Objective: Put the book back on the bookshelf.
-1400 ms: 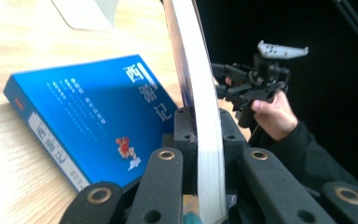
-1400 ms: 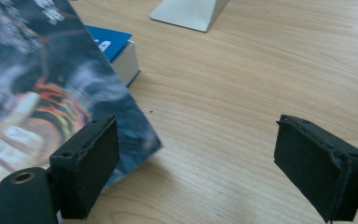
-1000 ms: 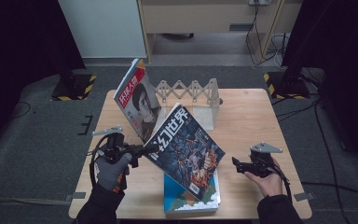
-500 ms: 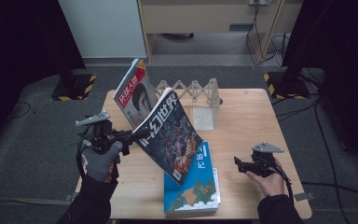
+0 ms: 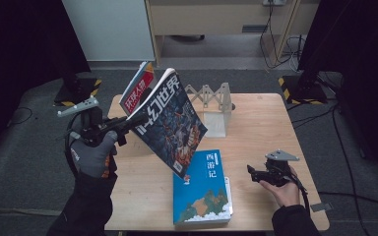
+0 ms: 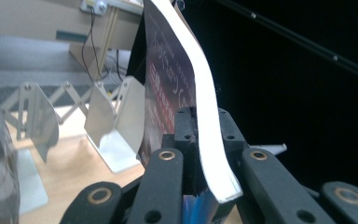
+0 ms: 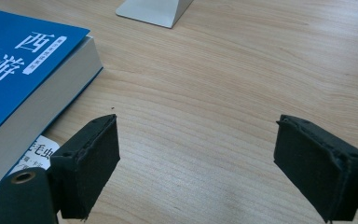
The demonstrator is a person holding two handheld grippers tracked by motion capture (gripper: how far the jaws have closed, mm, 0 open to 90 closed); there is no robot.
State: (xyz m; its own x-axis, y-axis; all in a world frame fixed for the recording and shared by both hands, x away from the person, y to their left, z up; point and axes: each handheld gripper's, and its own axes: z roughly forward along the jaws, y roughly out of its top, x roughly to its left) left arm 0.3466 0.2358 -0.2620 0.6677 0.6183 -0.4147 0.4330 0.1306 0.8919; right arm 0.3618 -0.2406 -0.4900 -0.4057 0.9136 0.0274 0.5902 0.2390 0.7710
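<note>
The left tongs (image 5: pixel 128 123) are clamping a magazine (image 5: pixel 170 123) by its edge, holding it tilted above the worktop (image 5: pixel 266 123) at nine o'clock, likely bound for the rack (image 5: pixel 211 105) at twelve. The right tongs (image 5: pixel 256 174) are waiting apart at four o'clock, beside the blue book (image 5: pixel 202 189).

Glossy paper magazine (image 5: pixel 170 120); matt wooden table (image 5: pixel 275 123); metal book rack (image 5: pixel 214 110).

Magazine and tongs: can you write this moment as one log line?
left tongs: shut on magazine, lifted off table | right tongs: open, empty | blue book: flat
</note>
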